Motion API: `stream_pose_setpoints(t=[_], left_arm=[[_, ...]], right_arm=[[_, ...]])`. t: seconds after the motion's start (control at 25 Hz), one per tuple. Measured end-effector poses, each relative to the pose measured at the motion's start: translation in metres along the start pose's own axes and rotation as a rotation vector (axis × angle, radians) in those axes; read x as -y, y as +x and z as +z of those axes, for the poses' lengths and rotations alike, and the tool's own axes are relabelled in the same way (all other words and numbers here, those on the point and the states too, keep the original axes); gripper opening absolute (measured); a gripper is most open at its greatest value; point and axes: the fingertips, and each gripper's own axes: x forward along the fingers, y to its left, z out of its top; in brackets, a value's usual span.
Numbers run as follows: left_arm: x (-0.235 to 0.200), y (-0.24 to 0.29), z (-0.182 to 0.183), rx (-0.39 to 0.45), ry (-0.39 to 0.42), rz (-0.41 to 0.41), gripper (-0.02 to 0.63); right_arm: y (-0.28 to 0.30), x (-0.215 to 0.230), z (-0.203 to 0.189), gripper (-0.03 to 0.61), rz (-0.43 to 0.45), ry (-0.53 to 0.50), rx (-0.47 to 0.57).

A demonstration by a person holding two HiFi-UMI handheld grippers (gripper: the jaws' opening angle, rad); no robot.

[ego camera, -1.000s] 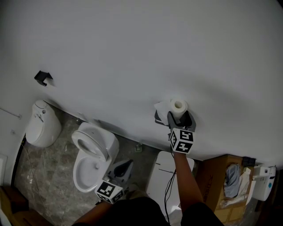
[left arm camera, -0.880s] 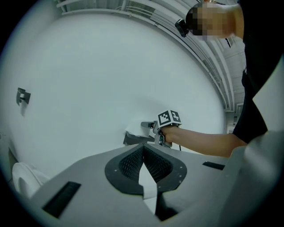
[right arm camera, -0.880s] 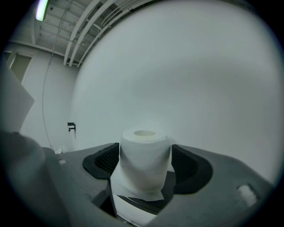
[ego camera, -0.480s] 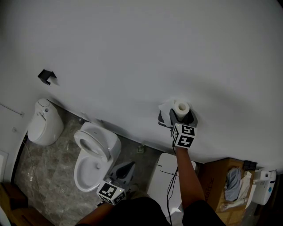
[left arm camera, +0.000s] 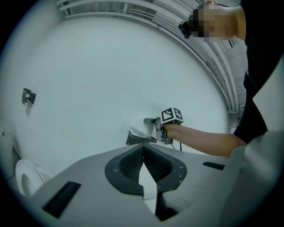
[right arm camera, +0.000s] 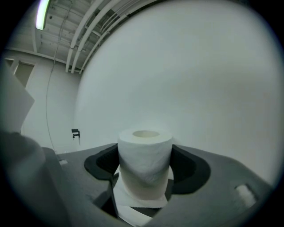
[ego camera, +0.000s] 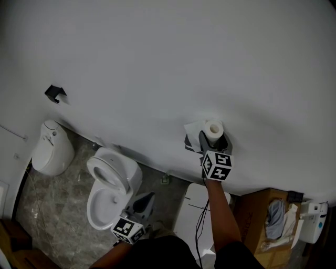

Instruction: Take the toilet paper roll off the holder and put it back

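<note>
Seen from the head view, the white toilet paper roll (ego camera: pixel 212 128) stands against the plain white wall (ego camera: pixel 157 63), up and to the right of the white ceramic toilet (ego camera: pixel 107 181), between the jaws of the right gripper (ego camera: pixel 212 141). The left gripper (ego camera: pixel 143 202) hangs just right of the toilet.

In the left gripper view, its jaws meet tip to tip, holding nothing.

In the right gripper view, the jaws are closing, their pads touching the roll's sides. A loose sheet (right arm camera: pixel 133 201) trails below it.

wall (ego camera: pixel 157 63): plain white, small black hook (ego camera: pixel 54 93) at upper left
floor (ego camera: pixel 58 194): grey marbled tile
fixtures: white toilet (ego camera: pixel 113 176), white bin (ego camera: pixel 50 149) near it
light: ceiling tube (right arm camera: pixel 43 13), lit
</note>
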Motion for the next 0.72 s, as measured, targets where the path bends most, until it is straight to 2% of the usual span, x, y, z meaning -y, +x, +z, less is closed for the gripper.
stream_pose_setpoints(t=[0.2, 0.4, 0.6, 0.72], left_arm=[[0.000, -0.006, 0.012, 0.021, 0.042, -0.012, 0.017], [-0.005, -0.019, 0.040, 0.047, 0.055, 0.023, 0.017], [-0.017, -0.034, 0.058, 0.087, 0.049, 0.065, 0.017], [-0.014, -0.046, 0.067, 0.111, 0.042, 0.065, 0.017]], right_arm=[[-0.043, -0.015, 0.025, 0.339, 0.014, 0.006, 0.028], [-0.101, -0.031, 0.036, 0.339, 0.021, 0.027, 0.049], [-0.158, -0.038, 0.030, 0.339, 0.000, 0.065, 0.048], [-0.192, -0.044, 0.018, 0.339, -0.013, 0.052, 0.029]])
